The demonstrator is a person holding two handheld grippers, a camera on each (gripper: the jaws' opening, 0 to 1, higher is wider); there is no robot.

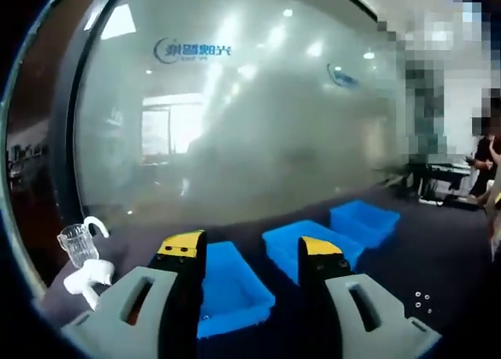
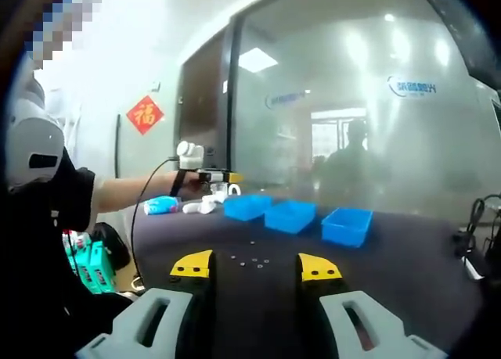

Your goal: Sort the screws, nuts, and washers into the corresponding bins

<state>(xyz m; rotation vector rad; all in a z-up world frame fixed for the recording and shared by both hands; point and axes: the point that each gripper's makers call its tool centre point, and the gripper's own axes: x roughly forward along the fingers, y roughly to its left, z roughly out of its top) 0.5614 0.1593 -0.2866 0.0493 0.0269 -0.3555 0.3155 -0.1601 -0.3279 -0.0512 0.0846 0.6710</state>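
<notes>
Nothing picked up yet. Both tongs released and holding nothing: left gripper [image 1: 249,253] raised above the nearest of 3 blue bins [image 2: 291,215], right gripper [image 2: 256,266] hovering short of the loose hardware [image 2: 252,260]. Hardware scattered on the dark table [image 2: 407,257], just in front of the bins. Best approach: lower the right gripper, straddle 1 piece, pinch gently, identify before dropping.

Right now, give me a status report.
Left gripper open over bins. Right gripper open, empty. Hardware loose on table, unsorted. Nothing blocking.
</notes>
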